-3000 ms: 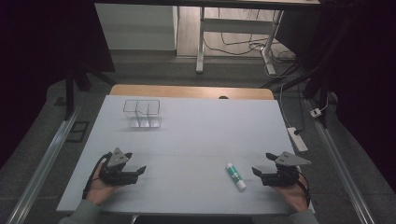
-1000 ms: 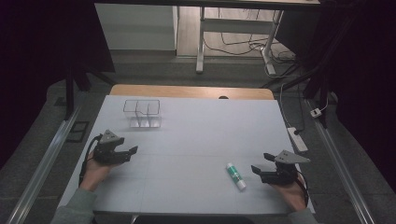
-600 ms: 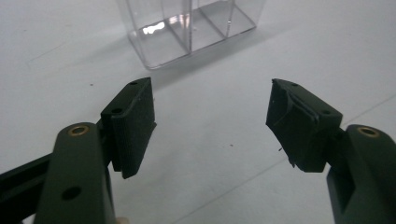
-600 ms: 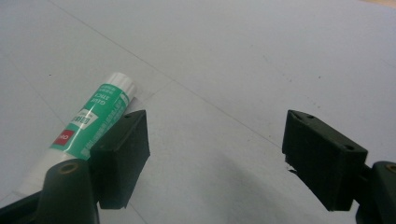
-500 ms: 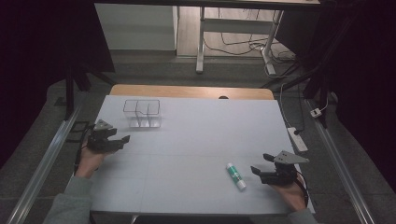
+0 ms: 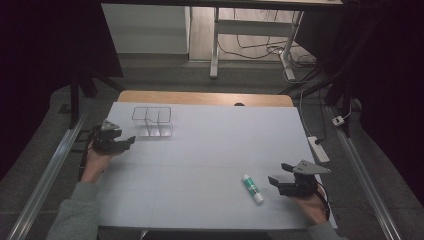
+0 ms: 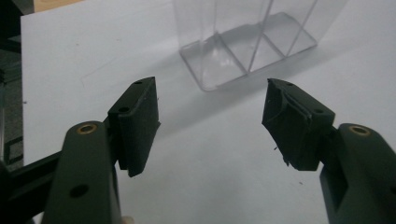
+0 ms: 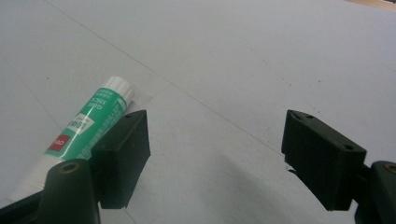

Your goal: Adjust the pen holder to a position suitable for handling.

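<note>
**Inspector:** Starting with the left gripper [image 6: 131, 141]: its jaws stand wide apart and have just been closing a little, with nothing between them but bare table [image 6: 210, 150]. The clear divided organizer [image 7: 254, 42] sits ahead of the jaw tips, apart from them and slightly toward the right-hand jaw in the left gripper view. No contact observed.

**Clerk:** And the right gripper [image 6: 273, 182]?

**Inspector:** Jaws wide open, holding nothing. In the right gripper view the glue stick [image 8: 86, 123] lies flat on the table outside the left-hand jaw, partly hidden behind that jaw, its white ribbed end pointing past the jaw tip. Whether the jaw touches it, I cannot tell.

**Clerk:** Same reading from the high view?

**Inspector:** Consistent. The glue stick [image 6: 252, 188] lies just beyond the jaw tips, and the organizer [image 6: 152, 120] stands just past the left gripper's tips.
</note>
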A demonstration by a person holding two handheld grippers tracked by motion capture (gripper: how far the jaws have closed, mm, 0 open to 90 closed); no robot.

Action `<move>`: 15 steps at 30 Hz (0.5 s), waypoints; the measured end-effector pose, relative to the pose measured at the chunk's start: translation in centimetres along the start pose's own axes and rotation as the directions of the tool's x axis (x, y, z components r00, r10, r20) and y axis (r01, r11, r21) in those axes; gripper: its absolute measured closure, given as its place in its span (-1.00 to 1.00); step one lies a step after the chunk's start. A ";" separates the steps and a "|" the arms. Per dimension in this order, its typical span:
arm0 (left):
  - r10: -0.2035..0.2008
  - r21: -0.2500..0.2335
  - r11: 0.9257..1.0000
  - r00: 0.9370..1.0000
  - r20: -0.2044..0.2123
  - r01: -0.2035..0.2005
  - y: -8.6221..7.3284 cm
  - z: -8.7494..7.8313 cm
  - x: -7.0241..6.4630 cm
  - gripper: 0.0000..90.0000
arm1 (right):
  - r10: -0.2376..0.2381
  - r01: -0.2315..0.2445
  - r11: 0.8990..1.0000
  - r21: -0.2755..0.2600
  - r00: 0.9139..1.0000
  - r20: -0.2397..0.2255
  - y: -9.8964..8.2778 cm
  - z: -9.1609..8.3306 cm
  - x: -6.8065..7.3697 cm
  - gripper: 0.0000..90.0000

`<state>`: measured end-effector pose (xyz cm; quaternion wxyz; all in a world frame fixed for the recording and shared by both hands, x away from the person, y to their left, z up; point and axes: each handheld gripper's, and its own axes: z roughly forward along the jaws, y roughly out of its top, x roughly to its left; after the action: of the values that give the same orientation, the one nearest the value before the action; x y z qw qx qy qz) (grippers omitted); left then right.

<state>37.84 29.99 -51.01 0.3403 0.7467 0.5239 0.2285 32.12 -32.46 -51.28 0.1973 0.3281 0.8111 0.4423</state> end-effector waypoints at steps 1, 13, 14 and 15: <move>-0.021 -0.019 1.000 1.000 0.002 0.021 0.2 -0.1 0.5 -0.15 | 0.000 0.000 1.000 0.001 1.000 -0.001 0.0 0.0 0.0 -0.48; -0.045 -0.034 0.998 0.999 -0.013 0.045 1.2 1.1 2.0 0.40 | 0.001 -0.001 1.000 0.003 1.000 -0.004 0.0 0.0 -0.1 -0.47; -0.047 -0.034 0.998 0.999 -0.010 0.047 1.2 1.2 2.1 0.46 | -0.001 0.001 1.000 0.003 1.000 -0.003 0.0 0.0 -0.1 -0.47; -0.049 -0.032 0.998 0.999 -0.006 0.049 1.1 1.4 2.4 0.53 | -0.002 0.002 1.000 0.003 1.000 -0.001 0.0 0.1 -0.1 -0.47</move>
<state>40.37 31.58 -51.16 0.3559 0.7273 0.5394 0.2311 32.28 -32.51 -51.27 0.1969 0.3275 0.8120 0.4411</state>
